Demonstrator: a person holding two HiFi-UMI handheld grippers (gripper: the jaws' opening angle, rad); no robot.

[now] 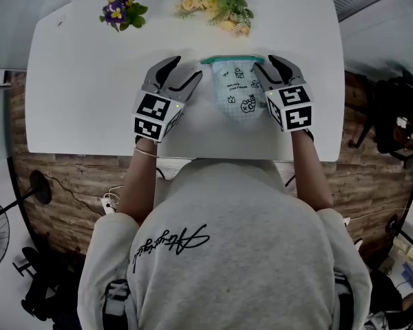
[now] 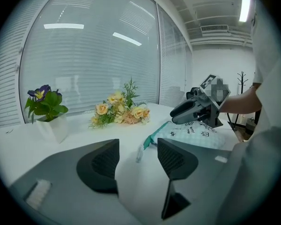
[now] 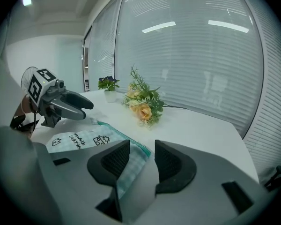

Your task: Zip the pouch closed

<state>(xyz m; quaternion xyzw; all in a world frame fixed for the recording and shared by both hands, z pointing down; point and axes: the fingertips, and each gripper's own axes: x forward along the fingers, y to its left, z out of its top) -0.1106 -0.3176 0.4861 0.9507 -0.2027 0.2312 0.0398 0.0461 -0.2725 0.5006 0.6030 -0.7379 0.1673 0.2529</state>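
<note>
As far as the head view shows, the pouch [image 1: 237, 91] lies flat on the white table [image 1: 89, 60], about midway between its left and right edges, with its teal zip [image 1: 230, 59] turned toward the far edge and running as one unbroken line, so I judge the zipping done or very nearly so and little left but to draw the tools away; the left gripper [image 1: 186, 67] sits just beside the pouch's left side with its jaws apart and nothing in them, the right gripper [image 1: 265, 64] stands at the pouch's far right corner, and both forearms reach in from the near edge with the tools tipped down toward the tabletop, while purple flowers [image 1: 120, 10] and yellow flowers [image 1: 217, 4] lie by the far edge; in the left gripper view the left gripper [image 2: 138, 144] has its jaws spread over bare table, and the pale pull tab [image 2: 140, 154] lies loose just beyond them at the zip's left end, which fits a zip drawn fully across; in the right gripper view the right gripper [image 3: 142, 146] is parted too, with the pouch's corner lying between the jaws but not pinched
</note>
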